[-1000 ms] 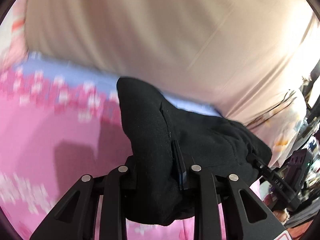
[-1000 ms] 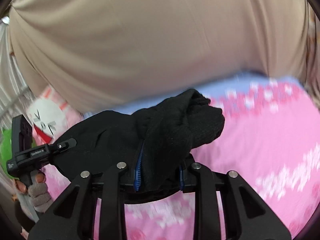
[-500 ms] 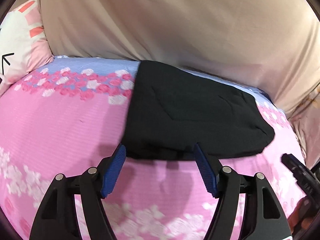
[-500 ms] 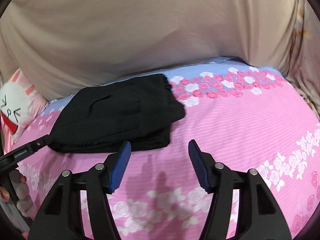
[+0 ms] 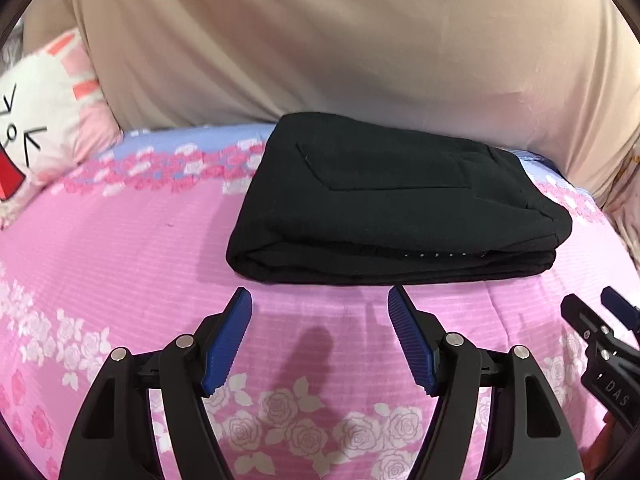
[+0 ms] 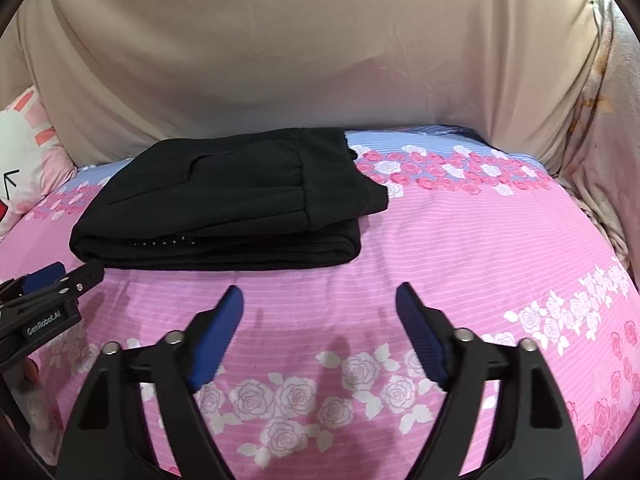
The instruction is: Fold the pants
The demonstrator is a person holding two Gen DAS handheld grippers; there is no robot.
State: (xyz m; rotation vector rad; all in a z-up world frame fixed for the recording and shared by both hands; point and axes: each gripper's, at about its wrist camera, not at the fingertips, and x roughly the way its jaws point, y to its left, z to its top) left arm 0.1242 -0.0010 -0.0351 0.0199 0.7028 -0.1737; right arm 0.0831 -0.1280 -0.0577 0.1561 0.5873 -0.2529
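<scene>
Our left tongs point(image 5: 320, 300) stand spread and empty, jaws just opened, with the folded black pants point(image 5: 400, 208) lying on the pink bedspread point(image 5: 120, 260) straight ahead, their long side running crosswise. From the right side, our right tongs point(image 6: 320, 300) are likewise released and holding nothing, jaws just widened; the pants point(image 6: 228, 200) sit ahead and leftward, so we judge the left hand nearer.

bare bedsheet point(image 5: 120, 264) before folded pants point(image 5: 392, 208)
</scene>
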